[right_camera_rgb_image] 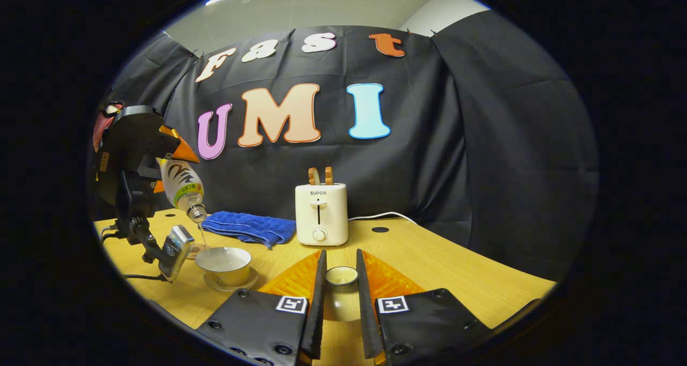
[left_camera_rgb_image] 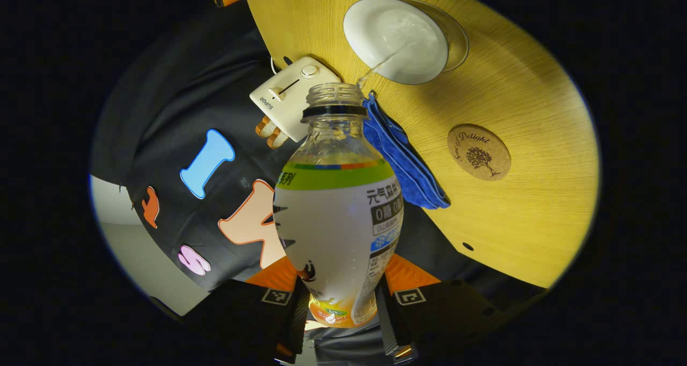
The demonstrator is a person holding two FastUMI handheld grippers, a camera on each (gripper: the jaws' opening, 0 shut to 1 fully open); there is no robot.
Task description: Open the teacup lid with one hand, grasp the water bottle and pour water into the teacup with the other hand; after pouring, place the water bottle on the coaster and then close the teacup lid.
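Pouring — water bottle (left_camera_rgb_image: 338,210) tilted over teacup (left_camera_rgb_image: 397,38); lid (right_camera_rgb_image: 342,276) held aside.

Toaster (right_camera_rgb_image: 321,214) behind teacup (right_camera_rgb_image: 223,264) on table (right_camera_rgb_image: 445,272) — cloth (right_camera_rgb_image: 249,227) left of toaster, bottle (right_camera_rgb_image: 183,189) above teacup.

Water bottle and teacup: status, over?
Left claw shut on water bottle, tipped, stream running into open teacup. Right claw holds lid aside. Coaster free.
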